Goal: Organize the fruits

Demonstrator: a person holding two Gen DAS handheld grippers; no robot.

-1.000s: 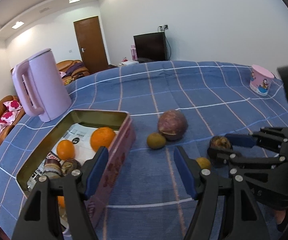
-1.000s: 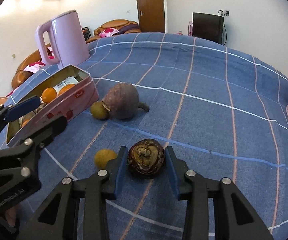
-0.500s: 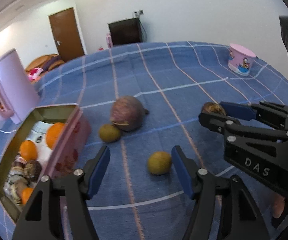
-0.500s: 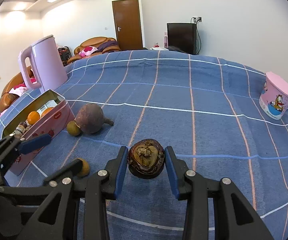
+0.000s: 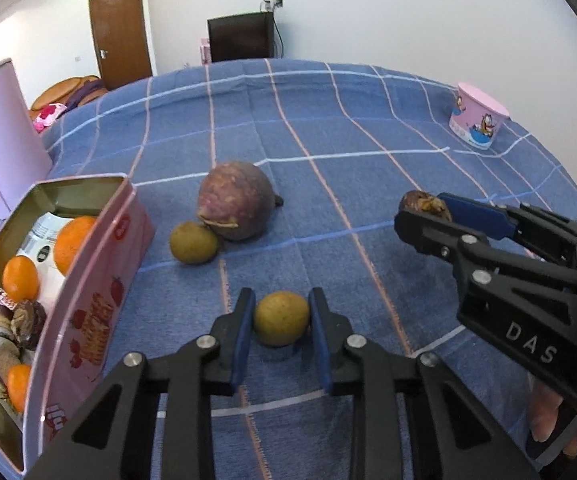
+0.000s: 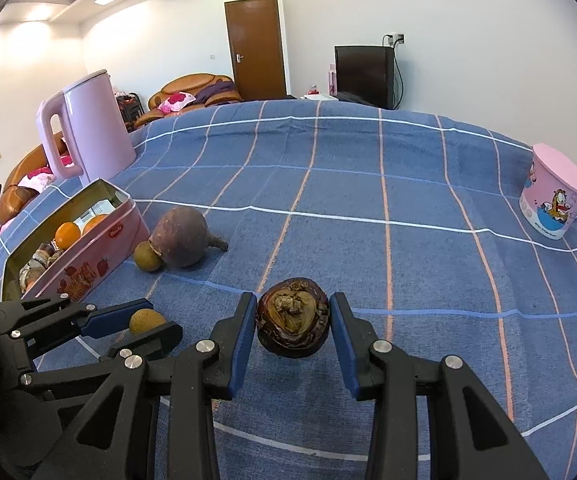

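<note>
My left gripper [image 5: 281, 320] is shut on a small yellow-green fruit [image 5: 281, 317] that rests on the blue checked cloth. My right gripper [image 6: 293, 326] is shut on a dark brown wrinkled fruit [image 6: 293, 317] and holds it above the cloth. It also shows in the left wrist view [image 5: 424, 204], to the right. A large purple-brown fruit [image 5: 235, 200] and a second yellow-green fruit [image 5: 193, 242] lie touching, beside the pink tin [image 5: 100, 280]. The tin holds oranges [image 5: 73, 242] and several dark fruits.
A pink kettle [image 6: 88, 124] stands behind the tin at the left. A pink cartoon cup [image 6: 554, 198] stands at the far right of the table. Sofas, a door and a television are beyond the far edge.
My left gripper has swung right from the tin to the small yellow-green fruit and closed on it. My right gripper has lifted the dark brown fruit off the cloth.
</note>
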